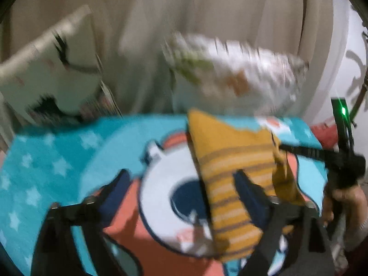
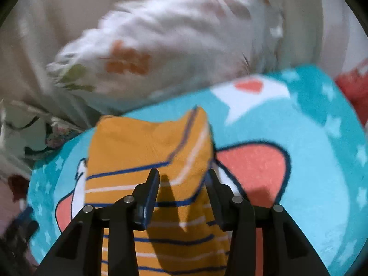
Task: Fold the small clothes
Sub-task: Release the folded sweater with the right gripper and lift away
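A small mustard-yellow garment with blue and white stripes (image 1: 227, 165) lies partly folded on a turquoise cartoon mat (image 1: 57, 151). My left gripper (image 1: 181, 179) is open just above the mat, its right finger over the garment's edge. In the left wrist view the right gripper (image 1: 279, 148) reaches in from the right and pinches an edge of the garment. In the right wrist view the garment (image 2: 147, 147) fills the middle over the mat (image 2: 310, 138), and my right gripper (image 2: 182, 176) has its fingers apart over the cloth. Both views are blurred.
A white flowered pillow (image 1: 232, 73) lies beyond the mat's far edge, and shows large in the right wrist view (image 2: 174, 39). A white cushion with black eyelash print (image 1: 46, 69) leans at the far left. Beige curtain behind. Something red (image 2: 354, 87) sits at the right.
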Motion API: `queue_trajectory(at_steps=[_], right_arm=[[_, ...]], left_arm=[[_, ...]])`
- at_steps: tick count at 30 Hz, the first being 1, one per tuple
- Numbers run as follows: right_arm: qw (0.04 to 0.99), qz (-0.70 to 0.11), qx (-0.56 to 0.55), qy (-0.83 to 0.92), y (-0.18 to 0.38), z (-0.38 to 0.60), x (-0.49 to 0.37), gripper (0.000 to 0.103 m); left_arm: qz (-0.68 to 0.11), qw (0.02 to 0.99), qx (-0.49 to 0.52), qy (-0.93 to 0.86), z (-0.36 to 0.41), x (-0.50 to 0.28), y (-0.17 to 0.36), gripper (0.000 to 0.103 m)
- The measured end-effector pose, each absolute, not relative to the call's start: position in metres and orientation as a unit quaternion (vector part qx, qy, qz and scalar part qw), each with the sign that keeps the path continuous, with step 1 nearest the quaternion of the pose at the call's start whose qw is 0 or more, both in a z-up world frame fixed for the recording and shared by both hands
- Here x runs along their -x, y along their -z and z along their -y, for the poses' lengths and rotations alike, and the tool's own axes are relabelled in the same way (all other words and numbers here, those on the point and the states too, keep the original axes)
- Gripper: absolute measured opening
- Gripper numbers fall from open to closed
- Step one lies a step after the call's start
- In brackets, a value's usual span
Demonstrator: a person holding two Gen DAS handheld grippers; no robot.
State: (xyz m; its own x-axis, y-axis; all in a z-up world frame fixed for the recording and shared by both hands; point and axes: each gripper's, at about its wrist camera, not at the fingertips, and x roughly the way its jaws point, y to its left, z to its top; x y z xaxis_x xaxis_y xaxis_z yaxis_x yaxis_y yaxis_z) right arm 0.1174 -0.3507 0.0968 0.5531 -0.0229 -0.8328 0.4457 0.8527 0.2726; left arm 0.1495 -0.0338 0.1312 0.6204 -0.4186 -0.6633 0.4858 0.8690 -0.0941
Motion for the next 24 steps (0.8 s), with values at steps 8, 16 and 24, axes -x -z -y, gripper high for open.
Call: queue_trajectory(at_steps=[8,16,24], right_arm=[[0.832,-0.487,-0.212,0.162,-0.059,0.338,-0.151,0.063],[0.828,-0.469,-0.254,0.173,-0.095,0.336,-0.111,0.066],[0.829,-0.458,-0.281,0.158,-0.105,0.321,-0.021,0.066]], left_arm=[[-0.334,0.896,-0.004,0.292,0.018,-0.164,-0.147,0.102],[-0.268,0.941,-0.071,0.194,0.024,-0.137,-0.158,0.103],[-0.261,0.951,-0.116,0.118,0.041,-0.059,-0.169,0.103]])
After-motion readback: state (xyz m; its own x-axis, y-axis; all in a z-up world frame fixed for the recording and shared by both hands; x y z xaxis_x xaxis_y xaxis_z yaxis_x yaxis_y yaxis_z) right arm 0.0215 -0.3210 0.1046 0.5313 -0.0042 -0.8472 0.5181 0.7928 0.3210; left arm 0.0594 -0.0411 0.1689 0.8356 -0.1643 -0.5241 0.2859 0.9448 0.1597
